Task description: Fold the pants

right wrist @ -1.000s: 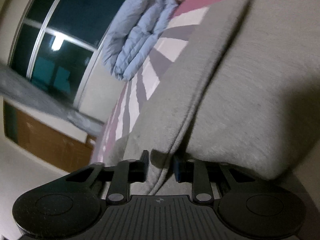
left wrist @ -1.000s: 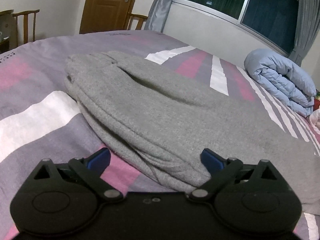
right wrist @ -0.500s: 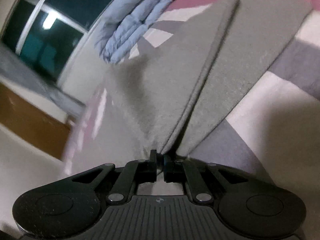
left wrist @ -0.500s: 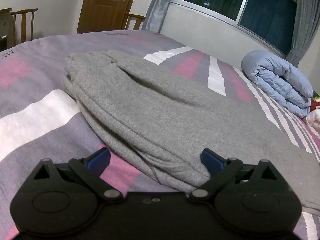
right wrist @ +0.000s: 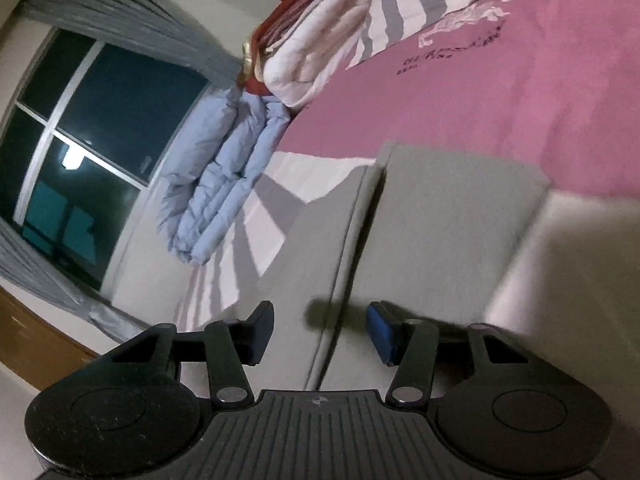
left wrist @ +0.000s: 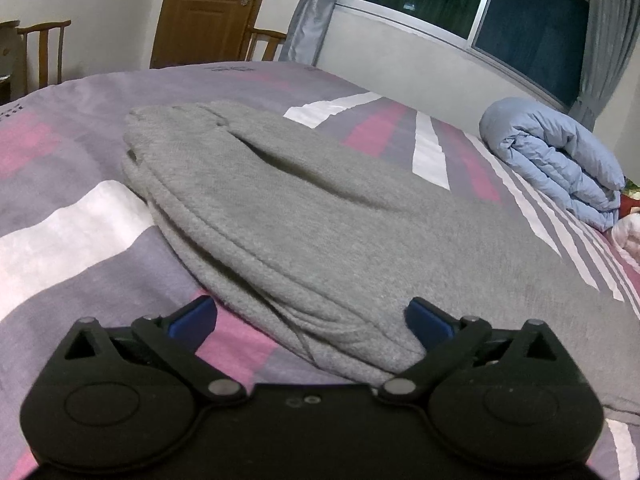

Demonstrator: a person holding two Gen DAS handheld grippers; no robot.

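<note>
Covering most of both views is one bed (left wrist: 72,184) with a purple, pink and white striped cover, and the single pair of grey pants (left wrist: 304,220) lies along the middle of it, folded lengthwise so the legs are stacked. The left wrist view alone shows the bunched end of the pants with its layered edges, and, beyond the far edge of the bed, one brown door (left wrist: 212,8) and two wooden chairs (left wrist: 44,52). The right wrist view alone shows the flat squared end of the pants (right wrist: 448,216) with a seam running down it, and a stack of white and red bedding (right wrist: 316,52) at the end of the bed. One rolled light-blue quilt (left wrist: 560,160) lies on the bed beside the pants, by the window (left wrist: 532,20), and appears in both views.

There are two grippers. The left gripper (left wrist: 310,316) has its jaws spread wide, straddling the near edge of the pants without pinching it. The right gripper (right wrist: 320,330) is opening, its jaws partway apart above the grey cloth, with nothing gripped between them.
</note>
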